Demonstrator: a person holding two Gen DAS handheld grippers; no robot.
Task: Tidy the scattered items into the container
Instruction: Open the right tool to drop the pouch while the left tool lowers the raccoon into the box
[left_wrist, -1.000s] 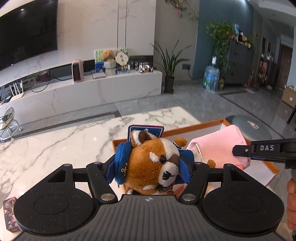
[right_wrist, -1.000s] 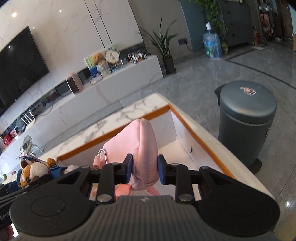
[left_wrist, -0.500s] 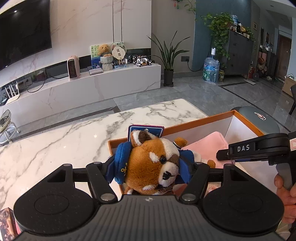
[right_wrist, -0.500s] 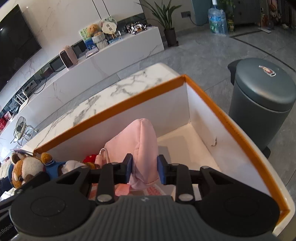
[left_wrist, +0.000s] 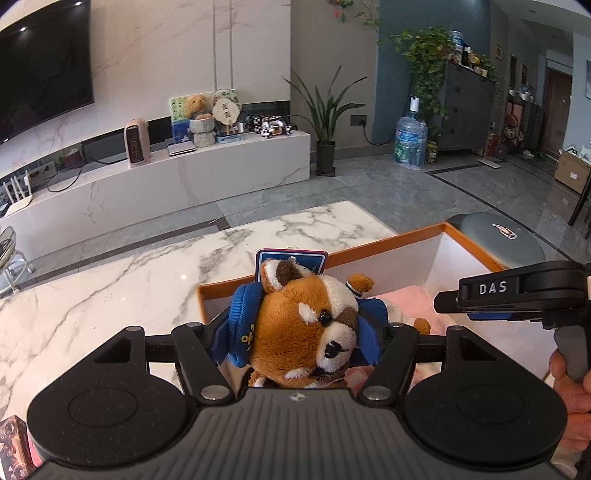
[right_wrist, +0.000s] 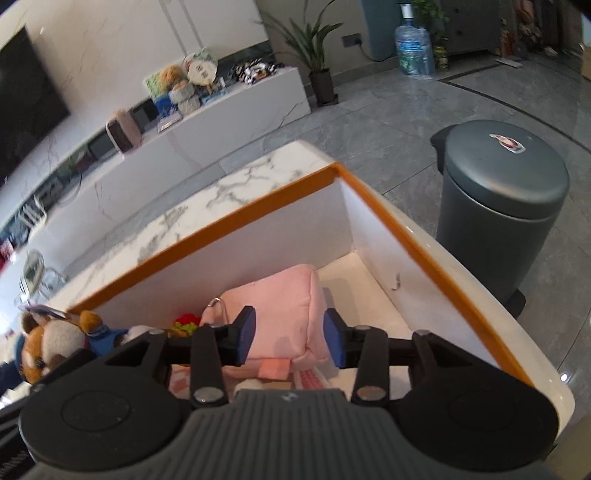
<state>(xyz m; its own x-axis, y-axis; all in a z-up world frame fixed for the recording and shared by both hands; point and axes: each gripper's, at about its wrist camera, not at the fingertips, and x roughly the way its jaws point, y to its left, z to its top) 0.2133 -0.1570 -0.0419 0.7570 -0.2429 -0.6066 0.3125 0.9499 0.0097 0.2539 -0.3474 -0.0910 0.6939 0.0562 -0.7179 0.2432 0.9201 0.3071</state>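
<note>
My left gripper (left_wrist: 299, 332) is shut on a brown and white plush animal (left_wrist: 306, 328) with blue sleeves and a blue tag, held over the left end of the white box with the orange rim (left_wrist: 388, 247). The plush also shows at the left of the right wrist view (right_wrist: 48, 347). My right gripper (right_wrist: 290, 338) is open inside the box (right_wrist: 236, 218), its blue pads either side of a pink pouch (right_wrist: 280, 306) that lies on the box floor. A red and green item (right_wrist: 184, 323) lies beside the pouch. The right gripper's body shows in the left wrist view (left_wrist: 517, 291).
The box stands on a white marble table (left_wrist: 110, 280) near its right edge. A grey pedal bin (right_wrist: 502, 206) stands on the floor just past that edge. A small printed box (left_wrist: 13, 443) lies at the table's near left.
My right gripper went down into the box with the pink pouch and opened, leaving the pouch on the box floor. My left gripper keeps holding the plush over the box.
</note>
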